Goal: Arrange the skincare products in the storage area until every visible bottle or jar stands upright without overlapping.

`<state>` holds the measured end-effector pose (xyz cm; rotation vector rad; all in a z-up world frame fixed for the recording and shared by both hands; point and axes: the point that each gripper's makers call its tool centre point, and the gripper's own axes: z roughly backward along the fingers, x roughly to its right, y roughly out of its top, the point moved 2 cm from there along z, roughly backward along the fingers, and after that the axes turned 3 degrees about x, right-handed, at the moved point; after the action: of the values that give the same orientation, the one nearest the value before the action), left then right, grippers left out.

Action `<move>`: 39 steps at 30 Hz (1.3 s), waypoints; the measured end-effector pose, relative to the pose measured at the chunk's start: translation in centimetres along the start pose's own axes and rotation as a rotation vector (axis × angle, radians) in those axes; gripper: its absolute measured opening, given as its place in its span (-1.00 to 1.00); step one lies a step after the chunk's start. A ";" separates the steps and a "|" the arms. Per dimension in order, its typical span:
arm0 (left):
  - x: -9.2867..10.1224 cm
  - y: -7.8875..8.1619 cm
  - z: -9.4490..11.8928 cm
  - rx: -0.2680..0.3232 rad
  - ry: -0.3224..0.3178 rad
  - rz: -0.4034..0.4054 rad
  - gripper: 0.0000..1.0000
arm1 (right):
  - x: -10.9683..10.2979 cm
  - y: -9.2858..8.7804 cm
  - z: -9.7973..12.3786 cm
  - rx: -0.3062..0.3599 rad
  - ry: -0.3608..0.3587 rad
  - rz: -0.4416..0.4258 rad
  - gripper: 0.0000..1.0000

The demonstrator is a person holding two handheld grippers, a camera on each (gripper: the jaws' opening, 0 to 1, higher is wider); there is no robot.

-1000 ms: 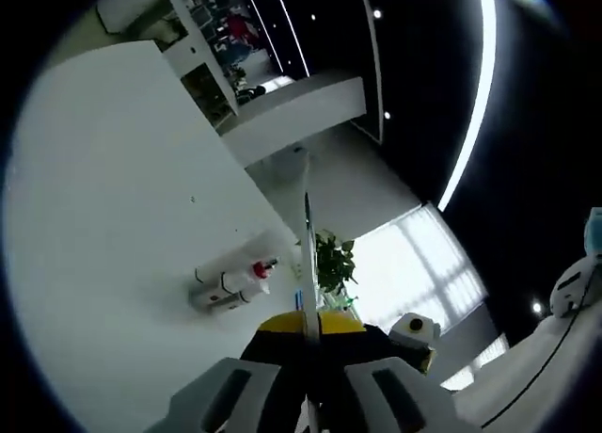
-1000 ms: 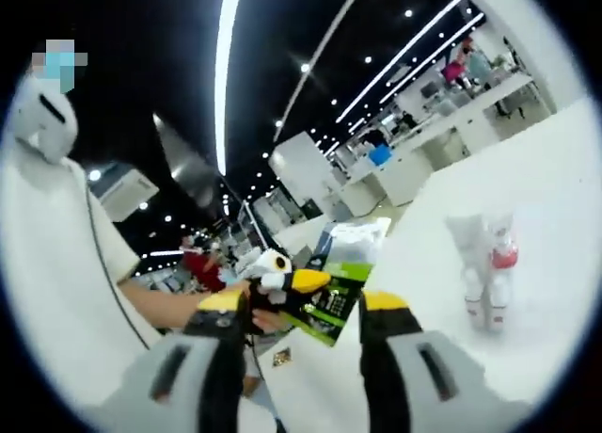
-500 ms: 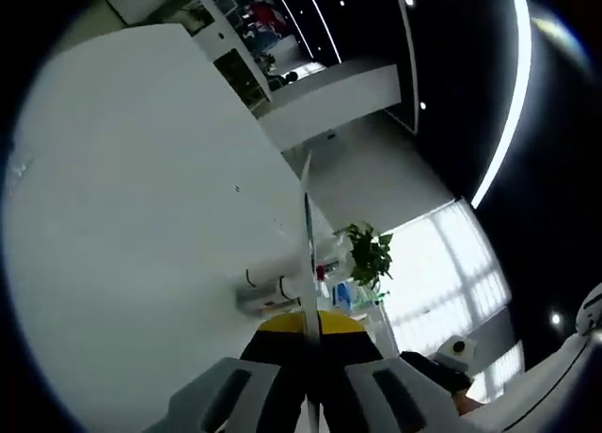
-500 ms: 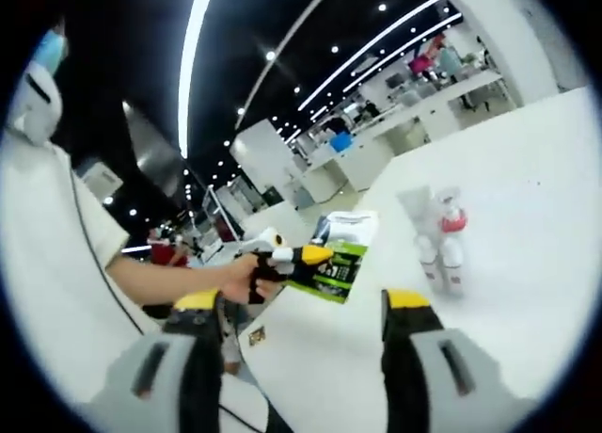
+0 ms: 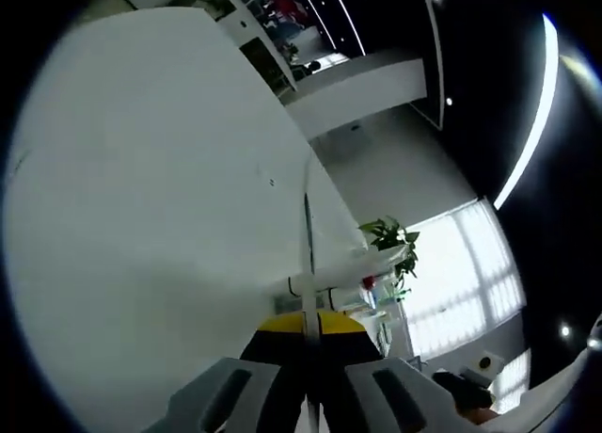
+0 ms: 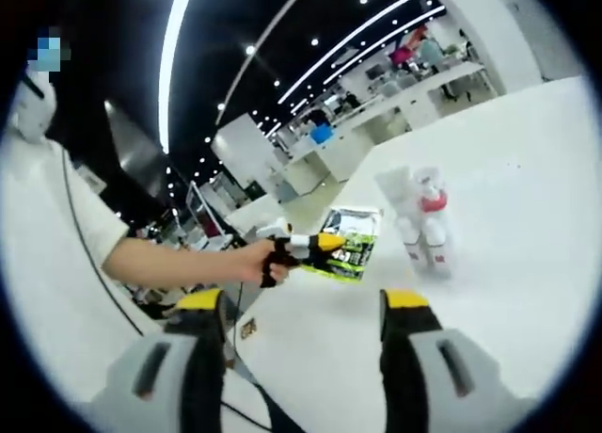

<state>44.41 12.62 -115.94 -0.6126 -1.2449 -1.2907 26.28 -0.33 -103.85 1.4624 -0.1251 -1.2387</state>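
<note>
A: Since a second ago the left hand-held gripper (image 6: 324, 242) has carried the green-and-white sachet (image 6: 348, 248) nearer the bottles (image 6: 420, 228); in the left gripper view the camera has swung and the bottles have slid down close behind the sachet's edge (image 5: 307, 235).

B: Gripper states?

A: Left is clamped on the sachet, seen edge-on between its closed yellow tips. Right hand-held gripper (image 6: 301, 306) is spread wide, nothing in it, hanging above the near edge of the white surface (image 6: 527, 198).

B: Progress?

A: Early to mid, I'd say. Bottles stand upright in a tight cluster on the surface, far right. Sachet isn't down yet.

B: Any unknowns?

A: Bottle count is unclear, they overlap in view. Can't tell if they touch. Labels are unreadable. In the left gripper view one bottle (image 5: 343, 271) is partly cut off by the jaws.
</note>
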 end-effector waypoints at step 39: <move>-5.9 -1.2 -5.4 -0.059 0.178 0.119 -0.74 | 1.7 -2.6 0.8 -0.015 -0.162 -0.087 0.25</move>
<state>46.16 9.58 -123.23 -0.5918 -1.0127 -1.2574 25.00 -1.12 -106.69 1.3659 -0.1625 -1.4256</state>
